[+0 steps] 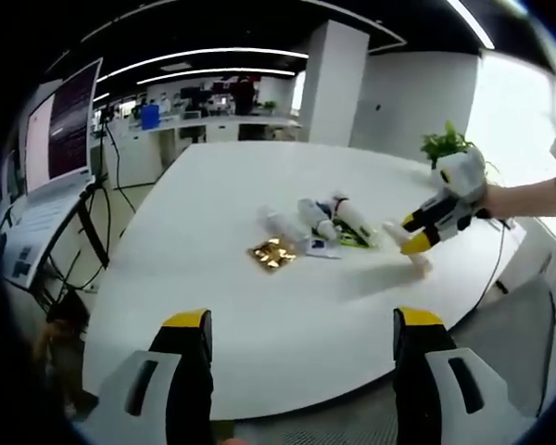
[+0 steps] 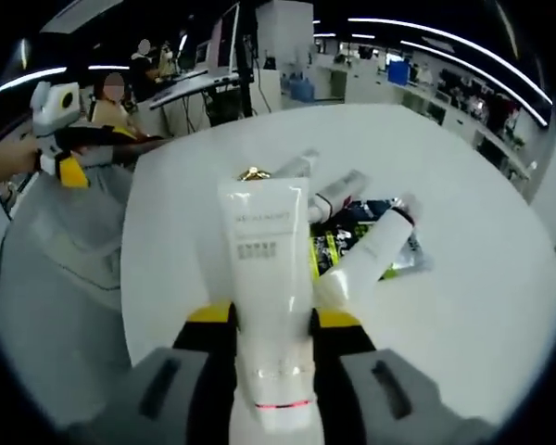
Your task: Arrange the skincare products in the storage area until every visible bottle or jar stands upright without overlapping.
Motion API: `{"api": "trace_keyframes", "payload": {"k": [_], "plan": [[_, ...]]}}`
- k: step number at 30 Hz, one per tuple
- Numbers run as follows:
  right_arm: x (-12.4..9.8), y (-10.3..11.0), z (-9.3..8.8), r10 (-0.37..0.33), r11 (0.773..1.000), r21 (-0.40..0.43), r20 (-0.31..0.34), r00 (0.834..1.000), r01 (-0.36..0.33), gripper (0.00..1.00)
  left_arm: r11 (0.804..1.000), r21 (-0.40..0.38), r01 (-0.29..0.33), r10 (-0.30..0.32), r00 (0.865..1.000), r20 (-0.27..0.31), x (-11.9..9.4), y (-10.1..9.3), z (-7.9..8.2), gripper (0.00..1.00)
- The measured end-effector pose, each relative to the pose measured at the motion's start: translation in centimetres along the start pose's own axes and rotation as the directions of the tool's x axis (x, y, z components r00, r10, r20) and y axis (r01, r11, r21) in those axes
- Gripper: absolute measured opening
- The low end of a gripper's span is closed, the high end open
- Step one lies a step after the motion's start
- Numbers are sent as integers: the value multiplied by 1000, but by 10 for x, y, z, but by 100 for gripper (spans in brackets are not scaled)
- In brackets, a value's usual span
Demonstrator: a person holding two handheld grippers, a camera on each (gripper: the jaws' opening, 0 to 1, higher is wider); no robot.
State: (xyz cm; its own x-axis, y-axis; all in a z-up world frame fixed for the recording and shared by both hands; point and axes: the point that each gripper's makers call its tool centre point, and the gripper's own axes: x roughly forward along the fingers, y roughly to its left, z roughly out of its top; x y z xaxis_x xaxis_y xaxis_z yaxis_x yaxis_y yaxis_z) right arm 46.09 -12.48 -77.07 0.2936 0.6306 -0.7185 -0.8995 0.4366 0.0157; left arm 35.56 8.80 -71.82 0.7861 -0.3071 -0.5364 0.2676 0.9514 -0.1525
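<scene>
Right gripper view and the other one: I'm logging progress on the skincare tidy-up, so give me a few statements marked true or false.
1. The right gripper grips a white tube. True.
2. The left gripper holds a bottle. False: its fingers stand apart with nothing between.
3. The bottles on the white table all stand upright. False: they lie on their sides.
4. A gold packet lies beside the bottles. True.
</scene>
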Motion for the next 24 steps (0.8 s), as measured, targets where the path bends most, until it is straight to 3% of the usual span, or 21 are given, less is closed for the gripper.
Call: {"api": "trace_keyframes", "payload": {"k": [8, 12, 17, 20, 24], "plan": [[-13, 7, 5, -59, 996, 66, 61, 996, 55, 30, 998, 67, 17, -16, 1000, -20, 0, -8, -1, 76], [-24, 7, 8, -94, 991, 108, 101, 990, 83, 30, 995, 100, 30, -30, 1000, -3, -2, -16, 8, 73], [-32, 8, 13, -137, 983, 139, 132, 982, 118, 30, 965, 235, 120, -107, 992, -65, 5, -40, 7, 76], [-35, 11, 15, -152, 982, 137, 139, 978, 133, 30, 964, 207, 165, -159, 986, -44, 12, -52, 19, 77], [-40, 10, 18, -188, 973, 162, 156, 970, 162, 30, 963, 146, 225, -232, 972, 31, 23, -71, 50, 77]]}}
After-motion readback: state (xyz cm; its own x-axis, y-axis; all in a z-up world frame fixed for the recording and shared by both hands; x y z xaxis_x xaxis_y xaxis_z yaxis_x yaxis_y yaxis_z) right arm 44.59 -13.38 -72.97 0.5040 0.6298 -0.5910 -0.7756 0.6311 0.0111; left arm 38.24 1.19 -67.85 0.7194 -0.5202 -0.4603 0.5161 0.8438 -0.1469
